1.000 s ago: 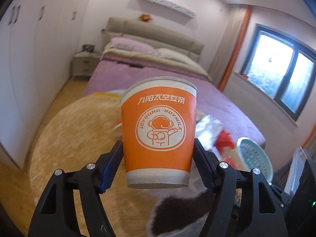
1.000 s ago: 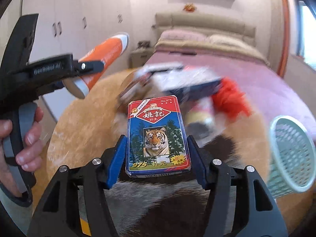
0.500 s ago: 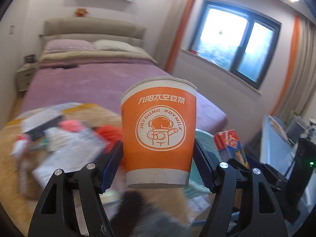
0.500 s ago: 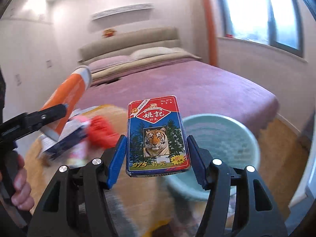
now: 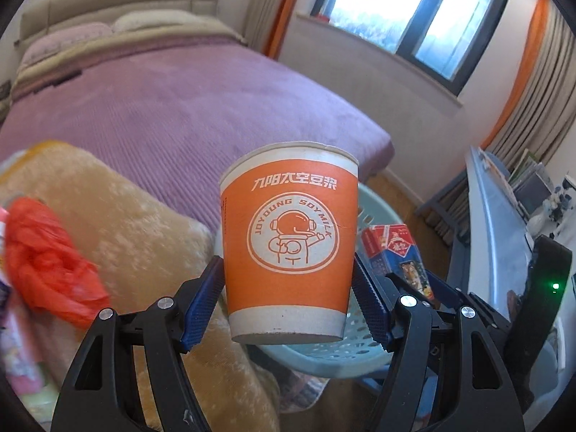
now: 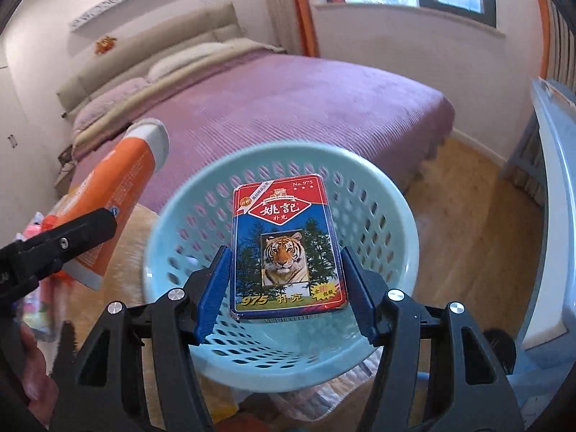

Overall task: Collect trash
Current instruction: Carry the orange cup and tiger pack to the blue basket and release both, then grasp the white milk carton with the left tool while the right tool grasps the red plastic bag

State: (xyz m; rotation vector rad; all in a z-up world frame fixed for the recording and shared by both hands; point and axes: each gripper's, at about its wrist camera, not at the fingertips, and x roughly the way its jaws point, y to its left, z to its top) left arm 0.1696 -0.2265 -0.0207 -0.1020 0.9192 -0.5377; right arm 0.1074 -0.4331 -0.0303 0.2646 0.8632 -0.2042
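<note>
Both hand-held grippers swung to one basket (image 6: 392,194): left (image 5: 288,309) grips one cup (image 5: 289,244), right (image 6: 286,284) one card box (image 6: 286,248).

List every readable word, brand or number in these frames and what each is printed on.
"九阳太空豆浆" and "JOYOUNG SOYMILK": orange paper cup in the left gripper.
"姚記", "扑克", "No.975", "975 扑克": tiger card box in the right gripper.
The box's top banner and yellow badge are too small to read.
</note>
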